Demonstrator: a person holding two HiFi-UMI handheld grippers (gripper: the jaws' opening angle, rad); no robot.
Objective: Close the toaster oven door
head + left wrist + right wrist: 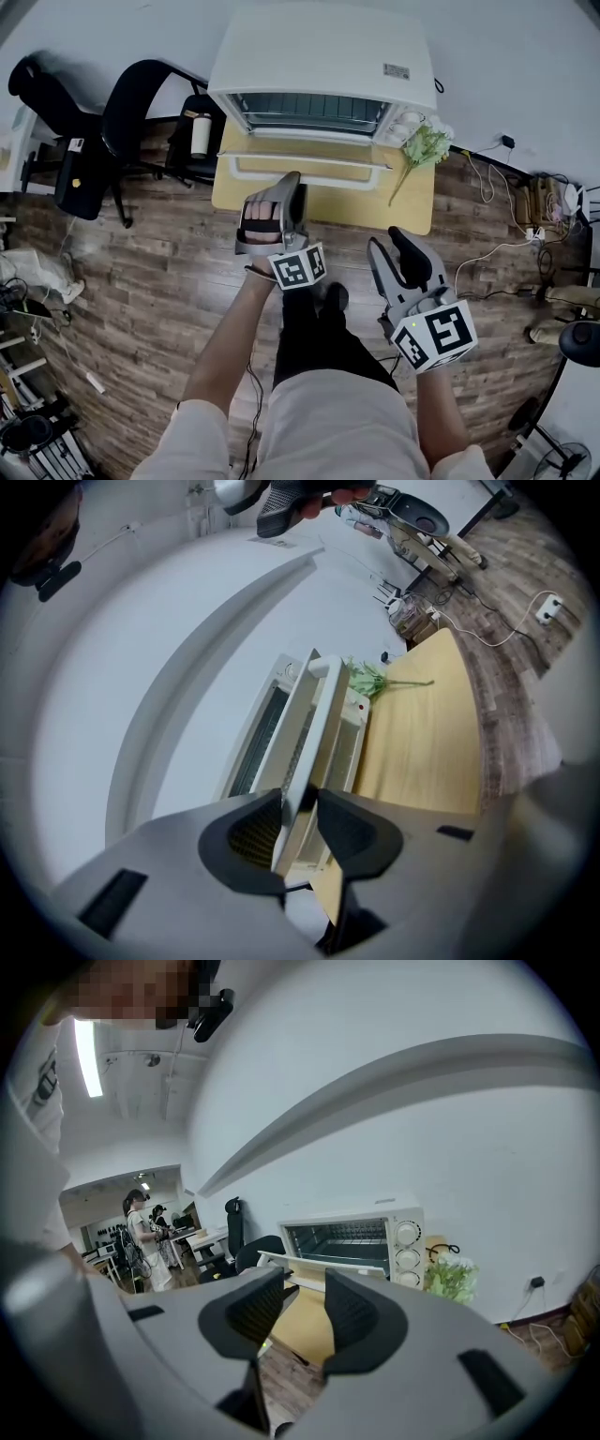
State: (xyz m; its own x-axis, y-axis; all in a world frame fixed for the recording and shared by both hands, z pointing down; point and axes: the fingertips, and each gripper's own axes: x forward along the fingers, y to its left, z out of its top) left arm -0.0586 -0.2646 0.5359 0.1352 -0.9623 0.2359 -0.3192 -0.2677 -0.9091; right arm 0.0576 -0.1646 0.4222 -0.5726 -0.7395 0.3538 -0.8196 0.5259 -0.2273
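Nearest, the right tool (pixel 386 242) hangs over the wooden floor (pixel 141 281), short of the near right corner of the surface (pixel 412 202). Its jaws stand apart with nothing between them. A little further on, the left tool (pixel 292 186) reaches over the near edge of the surface, left of the middle, to the free edge of the toaster oven door (pixel 309 157). In the left gripper view that edge runs between the tool's jaws. It lies against one pad with a dark gap to the other, so the tool is released and not clamped. The door is open, tipped out toward the near edge. Behind it the white toaster oven (pixel 319 56) sits along the far edge, against the wall. A sprig of green flowers (pixel 424 145) lies by the far right corner.
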